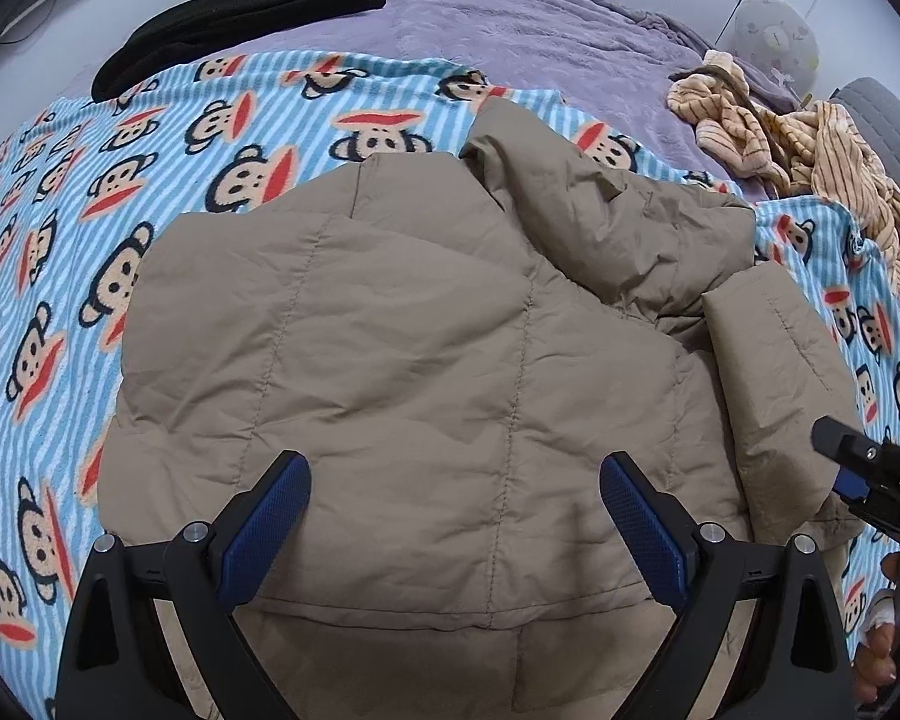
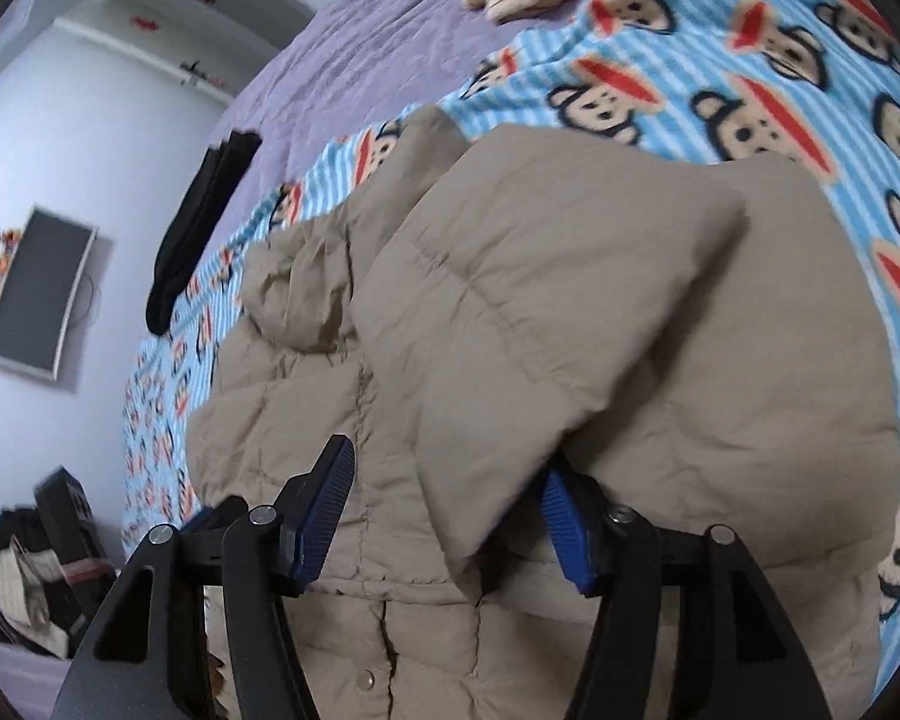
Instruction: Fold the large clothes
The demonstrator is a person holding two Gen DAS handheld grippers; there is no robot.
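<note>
The left gripper [image 1: 455, 516] hangs with its blue-padded fingers spread and empty over the puffy quilted beige jacket [image 1: 426, 360], likely waiting to steady the body. The right gripper [image 2: 444, 516], fingers also parted, straddles a bulky sleeve fold [image 2: 570, 330] without pinching it, probably laying it inward. The jacket lies ahead of both grippers on the blue striped monkey-print blanket [image 1: 60, 276], wrinkled, hood bunched.

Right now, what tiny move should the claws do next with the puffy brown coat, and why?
Probably close the right claw on the coat sleeve draped between its open fingers, then fold it across. The left claw hovers open over the flat coat, gripping nothing.
</note>
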